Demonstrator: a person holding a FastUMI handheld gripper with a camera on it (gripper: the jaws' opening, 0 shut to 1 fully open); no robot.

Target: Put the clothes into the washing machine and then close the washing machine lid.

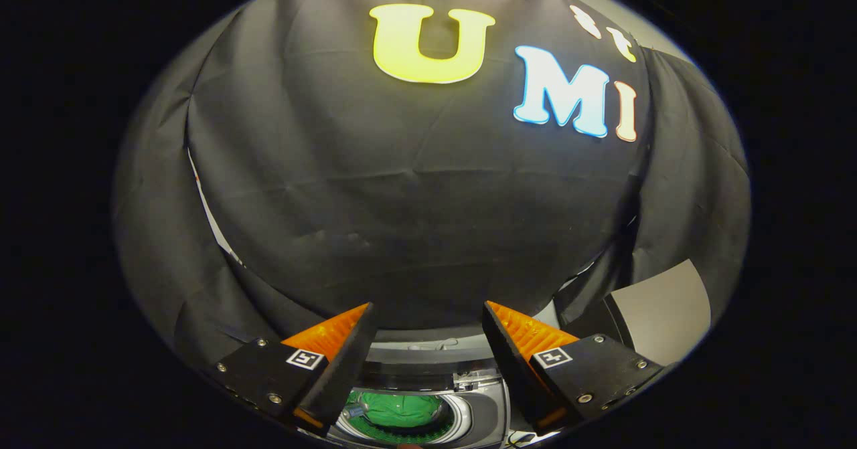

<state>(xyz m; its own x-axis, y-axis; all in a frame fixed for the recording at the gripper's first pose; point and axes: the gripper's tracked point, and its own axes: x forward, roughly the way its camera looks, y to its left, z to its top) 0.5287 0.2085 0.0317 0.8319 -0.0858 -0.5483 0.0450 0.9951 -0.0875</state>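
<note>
My gripper point(426, 310) is open, its two fingers spread wide with nothing between them. It hovers high above the washing machine point(479, 405), which sits below and between the fingers. The machine's round drum opening faces up, and green clothes point(400, 410) lie inside the drum. The machine's grey top panel runs along the far rim of the opening, just under the fingertips. I cannot make out the lid from here.
The booth's black cloth wall point(415, 188) hangs just beyond the fingers and the machine. A flat grey panel point(663, 312) stands tilted to the right of the right finger.
</note>
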